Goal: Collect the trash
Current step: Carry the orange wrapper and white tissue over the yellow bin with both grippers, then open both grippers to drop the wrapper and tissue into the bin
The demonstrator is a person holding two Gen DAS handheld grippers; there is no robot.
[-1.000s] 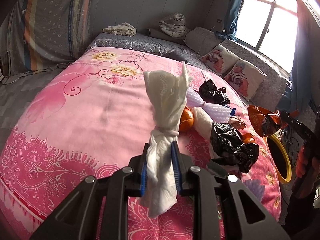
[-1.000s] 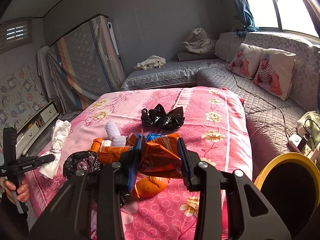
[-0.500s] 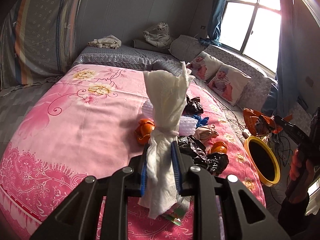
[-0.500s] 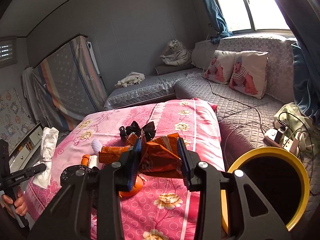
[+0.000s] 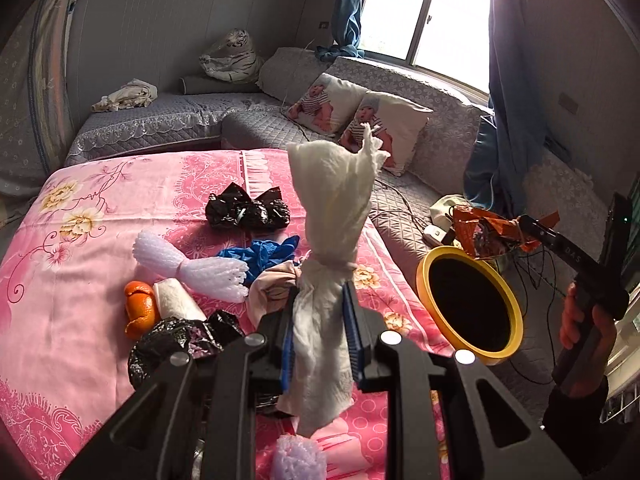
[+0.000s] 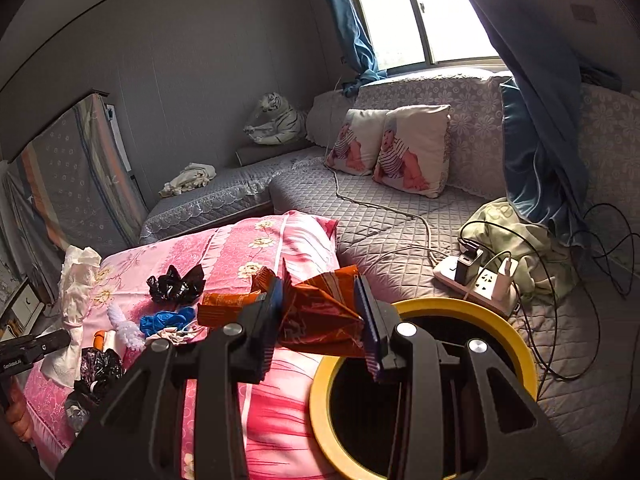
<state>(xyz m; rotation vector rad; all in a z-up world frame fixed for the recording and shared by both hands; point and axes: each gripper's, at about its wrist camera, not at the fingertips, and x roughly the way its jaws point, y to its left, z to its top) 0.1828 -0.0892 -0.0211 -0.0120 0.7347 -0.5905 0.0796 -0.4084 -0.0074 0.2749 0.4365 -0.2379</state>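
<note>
Left gripper (image 5: 318, 330): squeezing a tied white tissue bundle (image 5: 328, 236), holding it upright over the bed.
Right gripper (image 6: 320, 318): clamping an orange snack wrapper (image 6: 316, 312) above the yellow-rimmed bin (image 6: 516, 344).
Surface: pink floral bedspread (image 5: 100, 312) carrying black bags (image 5: 246, 210), blue gloves (image 5: 260, 254), orange peel (image 5: 138, 308).
Room: grey quilted sofa (image 6: 376, 216) wrapping around the bed; window (image 6: 404, 12) letting in daylight.

Bin (image 6: 516, 354) mouth gapes unobstructed beside the cluttered bedspread (image 6: 280, 240).
</note>
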